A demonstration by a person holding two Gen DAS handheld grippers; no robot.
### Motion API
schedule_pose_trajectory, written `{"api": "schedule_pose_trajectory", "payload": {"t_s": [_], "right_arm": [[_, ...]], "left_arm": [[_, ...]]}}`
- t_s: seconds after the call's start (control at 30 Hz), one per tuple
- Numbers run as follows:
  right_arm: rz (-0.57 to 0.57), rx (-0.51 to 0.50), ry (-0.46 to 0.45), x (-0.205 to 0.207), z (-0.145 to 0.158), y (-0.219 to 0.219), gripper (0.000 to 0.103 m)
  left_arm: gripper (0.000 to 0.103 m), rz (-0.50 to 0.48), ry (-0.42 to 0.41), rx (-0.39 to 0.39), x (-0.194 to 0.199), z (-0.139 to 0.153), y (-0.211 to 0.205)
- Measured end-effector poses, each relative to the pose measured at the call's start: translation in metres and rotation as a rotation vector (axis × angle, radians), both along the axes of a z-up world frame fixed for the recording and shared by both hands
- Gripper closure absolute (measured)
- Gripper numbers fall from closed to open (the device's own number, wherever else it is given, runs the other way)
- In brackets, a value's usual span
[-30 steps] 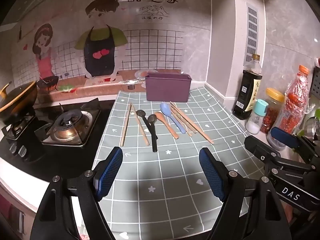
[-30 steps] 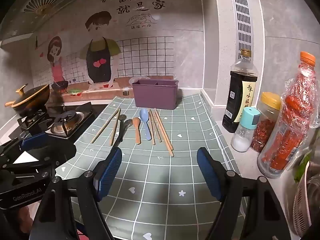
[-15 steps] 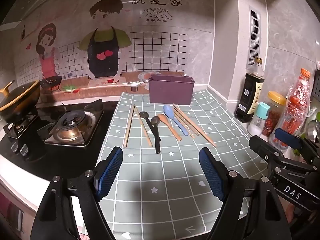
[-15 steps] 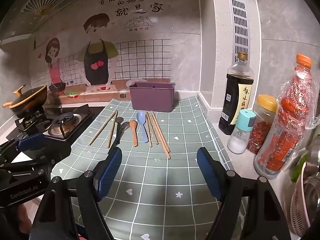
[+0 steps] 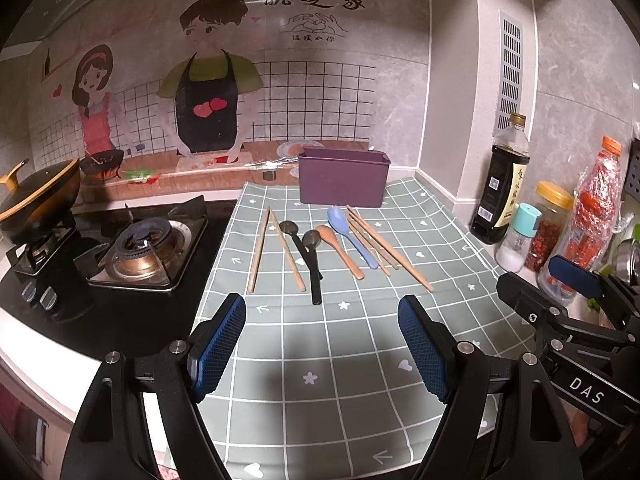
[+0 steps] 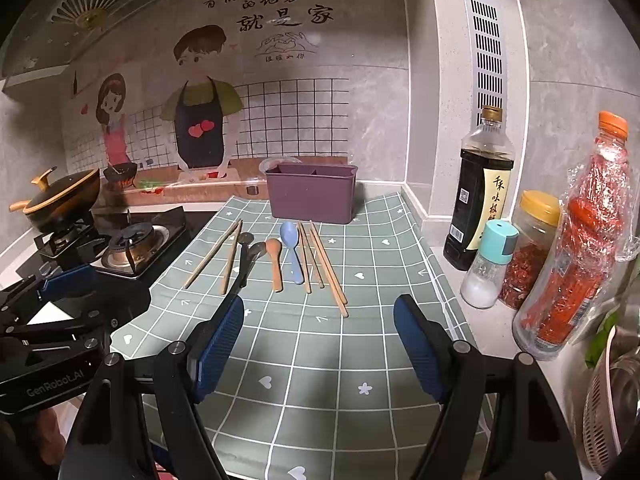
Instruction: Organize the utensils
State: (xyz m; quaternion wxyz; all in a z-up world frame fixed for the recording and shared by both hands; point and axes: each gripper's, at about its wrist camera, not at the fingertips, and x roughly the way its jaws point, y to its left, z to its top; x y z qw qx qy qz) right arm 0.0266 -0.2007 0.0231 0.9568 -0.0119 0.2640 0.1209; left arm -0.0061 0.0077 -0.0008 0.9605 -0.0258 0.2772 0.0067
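on the far left sits the stove [image 5: 148, 252], clear of the work. next to it on the checked mat [image 5: 340, 360] the utensils lie in a loose row: a pair of chopsticks [image 5: 260, 248], two black spoons [image 5: 306, 256], a wooden spoon [image 5: 340, 250], a blue spoon [image 5: 352, 240], then more chopsticks [image 5: 388, 254]. all lie with their long axes running away from the fingers toward the purple holder [image 5: 343, 176], which stands just behind them.

the left gripper [image 5: 320, 344] hangs wide and empty, ahead of it the black spoons; the right gripper [image 6: 318, 346] is equally wide and empty, lined up nearer the right-hand chopsticks. neither touches anything, so my guess is each hand takes its own side, closing across a handle.

the right view looks into the holder and shows a divider inside; the left view shows only its front wall.
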Motion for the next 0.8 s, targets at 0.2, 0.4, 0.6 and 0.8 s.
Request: {"api": "schedule_pose_trajectory", "payload": {"t_s": [0.2, 0.4, 0.6, 0.8], "right_arm": [[-0.004, 0.004, 0.000, -0.0005, 0.0005, -0.0005, 0.028], [-0.005, 0.007, 0.000, 0.0000, 0.0003, -0.0018, 0.028], [-0.005, 0.011, 0.007, 0.0004, -0.0006, -0.0022, 0.028], [-0.007, 0.010, 0.008, 0.0003, -0.0015, -0.0024, 0.028]], "left_arm": [[0.025, 0.003, -0.003, 0.006, 0.0001, -0.0023, -0.0024], [0.025, 0.001, -0.001, 0.008, -0.0001, -0.0027, -0.0020], [0.025, 0.001, 0.000, 0.006, -0.0020, -0.0030, 0.0008], [0.025, 0.003, -0.002, 0.006, 0.0004, -0.0042, -0.0034]]}}
